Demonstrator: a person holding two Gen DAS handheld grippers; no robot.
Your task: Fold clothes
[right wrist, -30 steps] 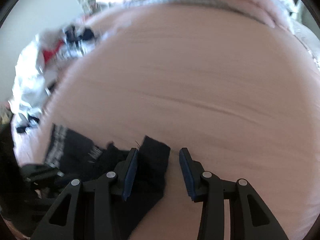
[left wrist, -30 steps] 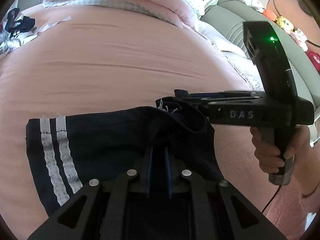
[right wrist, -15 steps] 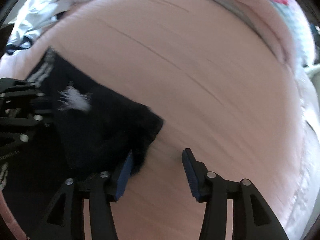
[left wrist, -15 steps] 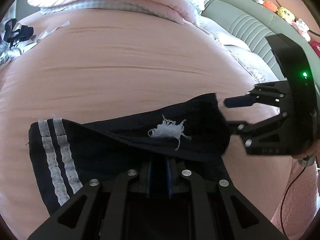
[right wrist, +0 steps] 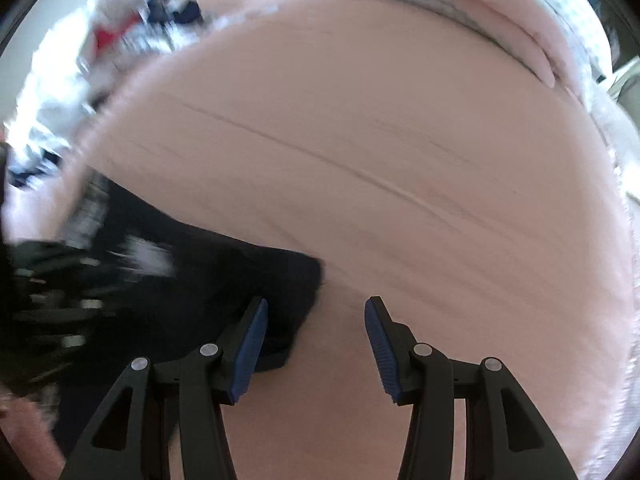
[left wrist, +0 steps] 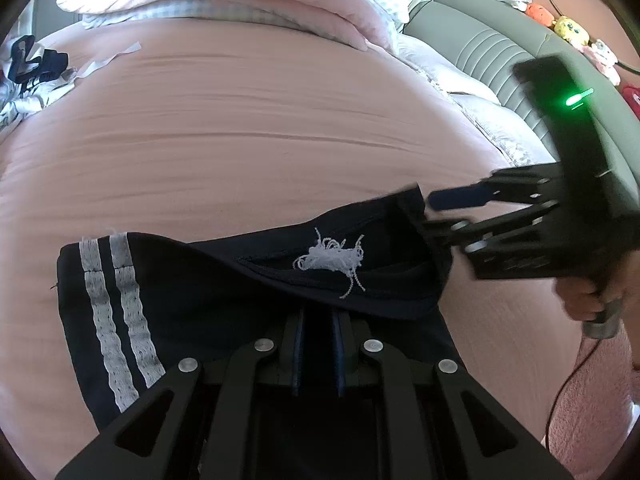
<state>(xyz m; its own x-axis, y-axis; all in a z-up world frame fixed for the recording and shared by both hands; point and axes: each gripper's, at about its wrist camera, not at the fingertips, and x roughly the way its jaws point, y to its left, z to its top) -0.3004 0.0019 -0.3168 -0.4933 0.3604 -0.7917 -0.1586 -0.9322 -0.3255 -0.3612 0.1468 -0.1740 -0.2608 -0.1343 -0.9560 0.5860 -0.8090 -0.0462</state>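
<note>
Pinching dark cloth at the bottom centre of the left wrist view, the left hand-held gripper (left wrist: 318,354) has its blue pads drawn narrow on the near edge of the navy shorts (left wrist: 208,308), which lie on the pink bed (left wrist: 260,128) across the lower half of the frame. Two white stripes (left wrist: 114,320) run down the leg at lower left, and a tangle of white drawstring (left wrist: 334,260) sits on the folded-over waistband near the middle. At the right of the frame the right hand-held gripper (left wrist: 434,214) reaches in, its fingers spread wide at the shorts' right corner, one blue pad above the cloth and the other finger beside it; I cannot tell whether they touch the fabric. From the right wrist view, that gripper's pads stand well apart, the left pad against the dark corner. Farther back, a pile of clothes (left wrist: 28,76) lies at upper left, a pink quilt (left wrist: 248,4) along the top, and a grey headboard (left wrist: 500,56) at upper right.
</note>
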